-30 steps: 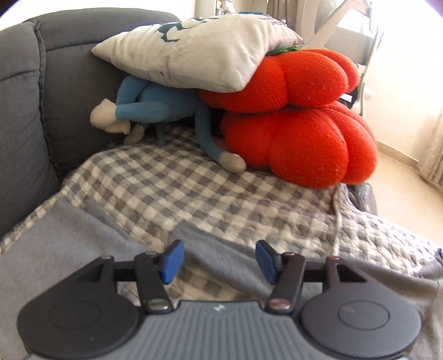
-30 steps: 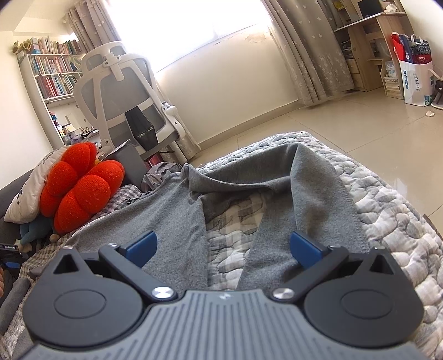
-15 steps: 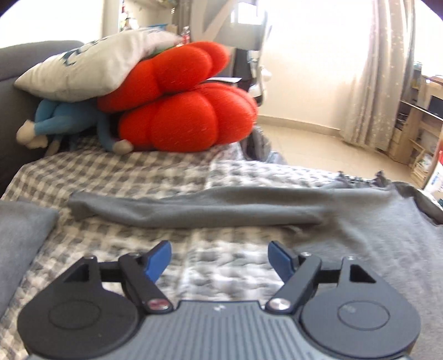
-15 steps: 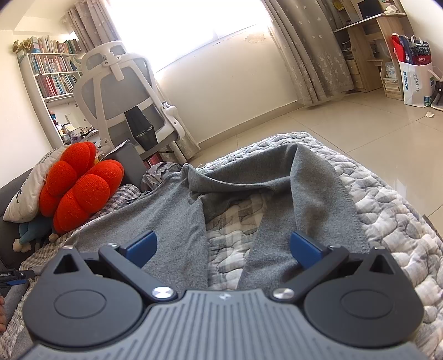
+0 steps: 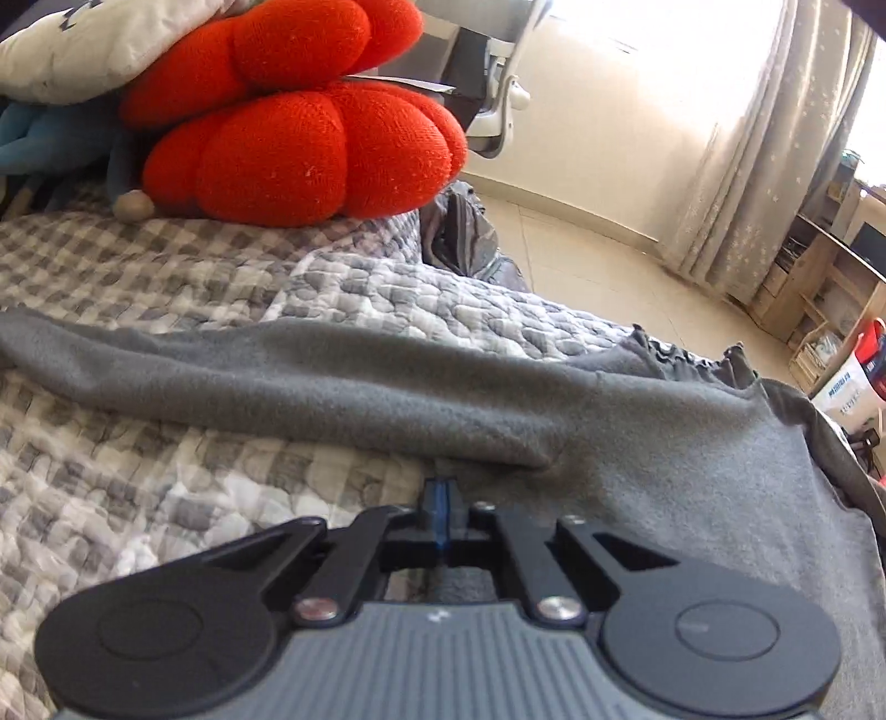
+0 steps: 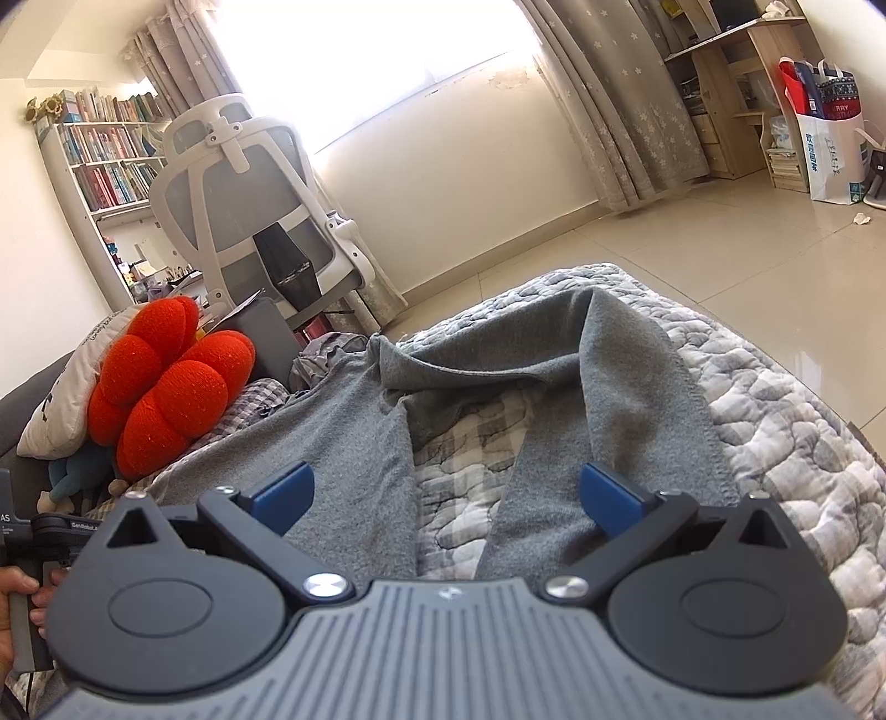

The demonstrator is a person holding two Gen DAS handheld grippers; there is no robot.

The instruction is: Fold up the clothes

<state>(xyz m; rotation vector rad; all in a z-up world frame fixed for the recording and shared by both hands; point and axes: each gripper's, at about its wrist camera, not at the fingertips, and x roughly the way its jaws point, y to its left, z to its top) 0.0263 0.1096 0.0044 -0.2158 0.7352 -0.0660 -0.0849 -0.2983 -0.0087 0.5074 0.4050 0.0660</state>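
A: Where is the garment (image 6: pixel 354 443)?

B: It is a grey fleece piece, spread on the quilt (image 6: pixel 775 421). In the right wrist view 2 long parts run toward the camera with a strip of quilt bare between them, and they join at the far end, toward the chair (image 6: pixel 243 188).

A: And the left gripper (image 5: pixel 441 507)?

B: Its blue pads are pressed together, with only a thin blue line showing between the black fingers. It sits low at the garment's edge, just under a long rolled fold that runs left across the quilt. Grey fabric bunches right at the tips, so it looks clamped on the garment, though the pinched cloth itself is hidden.

A: The right gripper (image 6: pixel 446 495)?

B: Spread wide apart and holding nothing. Its left pad (image 6: pixel 282 493) is over 1 part of the garment, the right pad over the other, with the bare quilt strip between them. I cannot tell whether the pads touch the fabric.

A: Anything else near the garment?

B: A red cushion (image 5: pixel 299 155) rests on the quilt beyond the garment, with a white pillow (image 5: pixel 83 50) on top of it and a blue plush (image 5: pixel 50 138) beside it. At the left edge of the right wrist view a hand (image 6: pixel 16 603) grips a black handle
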